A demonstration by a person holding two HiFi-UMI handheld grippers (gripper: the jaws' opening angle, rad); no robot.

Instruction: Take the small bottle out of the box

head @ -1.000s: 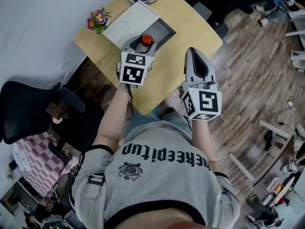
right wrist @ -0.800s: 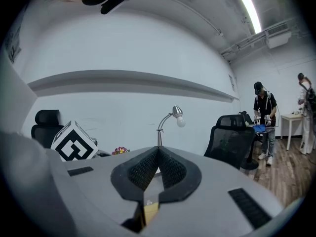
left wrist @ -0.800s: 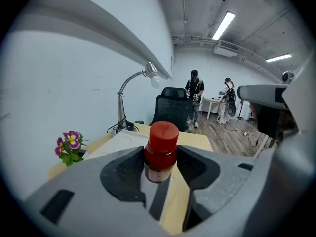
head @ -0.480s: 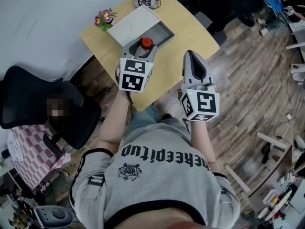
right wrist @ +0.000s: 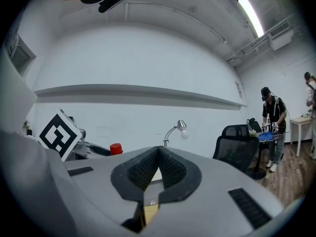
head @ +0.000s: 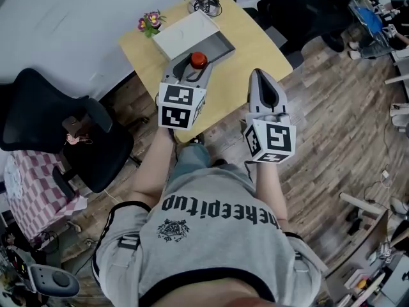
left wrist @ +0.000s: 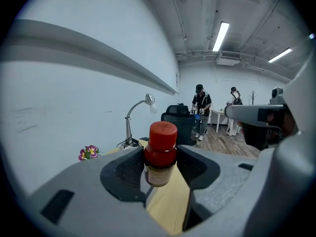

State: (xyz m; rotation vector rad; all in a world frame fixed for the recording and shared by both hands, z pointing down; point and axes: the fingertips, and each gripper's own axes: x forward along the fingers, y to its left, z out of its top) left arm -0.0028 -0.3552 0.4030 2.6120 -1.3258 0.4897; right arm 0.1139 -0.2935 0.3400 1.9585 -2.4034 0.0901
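Over the table (head: 255, 43), head view: left gripper (head: 192, 67) held the small bottle (head: 198, 59) at the near end of the open grey box (head: 220, 42); right gripper (head: 257, 75) hung apart, near the table's front edge.

Left gripper view: jaws clamped on the bottle just under its red cap (left wrist: 163, 132), base hanging free.

Right gripper view: jaws closed together, nothing between.

Judged: lift-out step underway. Next move: carry bottle clear of box and set it upright on bare table.

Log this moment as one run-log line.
left gripper: shut on small bottle, upright | right gripper: shut, empty | box: open, on table
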